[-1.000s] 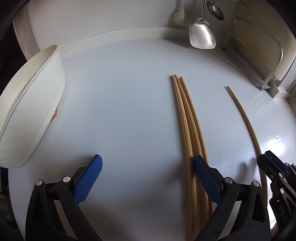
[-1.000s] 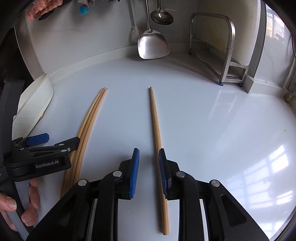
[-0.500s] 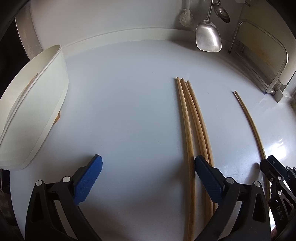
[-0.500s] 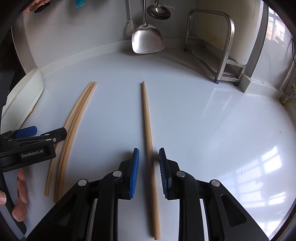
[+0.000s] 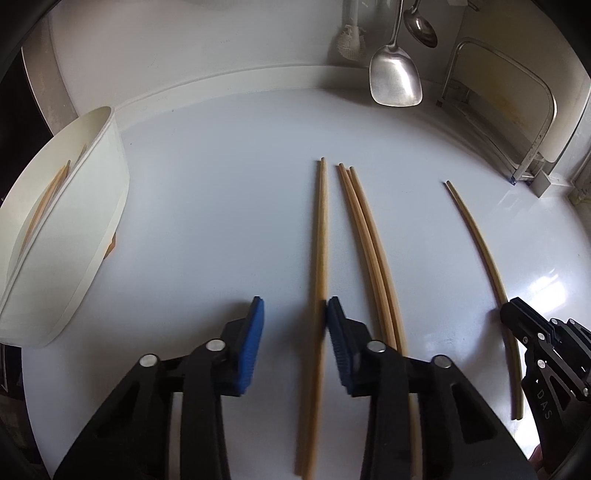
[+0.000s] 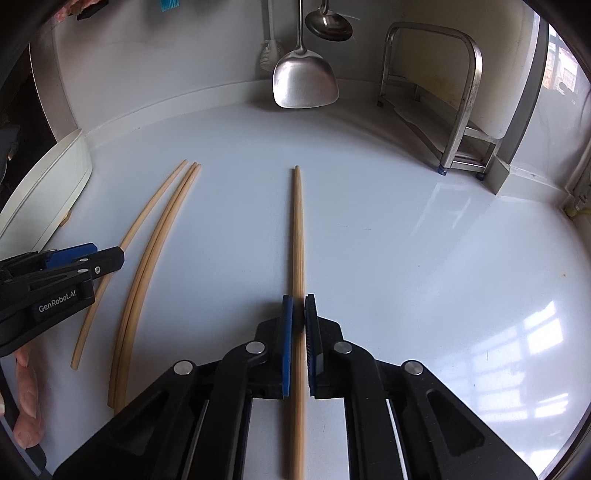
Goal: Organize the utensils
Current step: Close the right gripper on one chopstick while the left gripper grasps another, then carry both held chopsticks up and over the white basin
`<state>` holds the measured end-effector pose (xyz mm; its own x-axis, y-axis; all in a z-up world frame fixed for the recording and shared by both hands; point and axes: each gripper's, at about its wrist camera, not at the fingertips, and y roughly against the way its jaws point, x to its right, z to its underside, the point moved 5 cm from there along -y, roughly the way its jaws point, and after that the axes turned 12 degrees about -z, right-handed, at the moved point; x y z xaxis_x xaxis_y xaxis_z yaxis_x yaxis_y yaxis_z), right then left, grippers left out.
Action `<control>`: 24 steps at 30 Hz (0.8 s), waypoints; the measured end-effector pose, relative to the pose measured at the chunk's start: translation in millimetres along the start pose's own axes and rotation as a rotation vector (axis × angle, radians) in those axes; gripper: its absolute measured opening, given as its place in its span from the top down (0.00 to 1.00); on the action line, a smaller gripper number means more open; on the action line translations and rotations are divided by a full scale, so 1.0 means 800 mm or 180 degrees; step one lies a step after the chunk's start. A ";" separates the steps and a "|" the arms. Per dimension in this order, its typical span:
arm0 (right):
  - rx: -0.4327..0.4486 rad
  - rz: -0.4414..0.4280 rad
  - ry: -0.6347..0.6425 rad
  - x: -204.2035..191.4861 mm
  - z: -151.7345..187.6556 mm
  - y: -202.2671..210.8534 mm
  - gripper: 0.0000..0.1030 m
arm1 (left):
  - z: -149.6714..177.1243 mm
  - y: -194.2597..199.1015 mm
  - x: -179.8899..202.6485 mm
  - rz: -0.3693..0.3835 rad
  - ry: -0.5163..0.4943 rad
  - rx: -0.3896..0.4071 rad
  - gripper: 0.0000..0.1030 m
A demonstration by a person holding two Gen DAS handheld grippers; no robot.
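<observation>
Several wooden chopsticks lie lengthwise on the white counter (image 5: 221,221). My left gripper (image 5: 295,328) is closing around one chopstick (image 5: 320,240). Its right pad touches the stick and the left pad (image 5: 255,332) still stands off. Two more chopsticks (image 5: 369,251) lie together just to the right. Further right, my right gripper (image 6: 298,317) is shut on a single chopstick (image 6: 297,229) near its thick end, and it shows as a black tip (image 5: 517,317) in the left wrist view. A white oval container (image 5: 81,221) at the left holds a few chopsticks (image 5: 48,195).
A steel spatula (image 6: 304,81), a ladle (image 6: 328,26) and a brush (image 6: 269,51) hang on the back wall. A metal rack (image 6: 461,92) stands at the back right. A person's fingers (image 6: 26,387) show under the left gripper (image 6: 99,256).
The left jaws have narrowed from wide open around one chopstick, which now lies apart from the other two. The right jaws have shut on the single chopstick.
</observation>
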<state>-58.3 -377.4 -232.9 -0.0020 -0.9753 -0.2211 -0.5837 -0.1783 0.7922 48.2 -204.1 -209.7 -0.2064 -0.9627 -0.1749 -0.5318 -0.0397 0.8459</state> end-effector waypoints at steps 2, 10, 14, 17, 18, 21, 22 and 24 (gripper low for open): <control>-0.0001 -0.0029 0.0002 -0.001 0.000 0.000 0.94 | 0.003 0.004 0.006 0.0026 -0.0045 -0.0005 0.92; -0.0058 -0.0265 -0.0213 0.004 0.002 0.006 0.94 | 0.019 0.020 0.004 0.0253 0.0041 -0.0212 0.93; -0.0026 -0.0300 -0.0232 0.004 -0.005 0.025 0.94 | 0.013 0.044 -0.002 0.0274 0.0080 -0.0173 0.93; 0.0044 -0.0362 -0.0216 -0.001 -0.019 0.047 0.94 | 0.002 0.068 -0.011 0.0238 0.0131 -0.0117 0.93; 0.0068 -0.0394 -0.0205 -0.003 -0.024 0.054 0.94 | -0.001 0.078 -0.017 0.0208 0.0156 -0.0094 0.93; 0.0154 -0.0492 -0.0111 -0.016 -0.043 0.078 0.94 | -0.010 0.103 -0.039 0.0130 0.0267 -0.0065 0.93; 0.0182 -0.0539 -0.0072 -0.022 -0.051 0.086 0.94 | -0.013 0.111 -0.047 0.0100 0.0312 -0.0058 0.93; 0.0234 -0.0624 0.0036 -0.038 -0.066 0.101 0.94 | -0.016 0.130 -0.068 0.0039 0.0408 -0.0028 0.93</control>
<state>-62.6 -369.2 -131.8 0.1263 -0.9243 -0.3601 -0.6298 -0.3552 0.6908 14.6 -159.1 -105.3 -0.1058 -0.9894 -0.0991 -0.5226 -0.0295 0.8521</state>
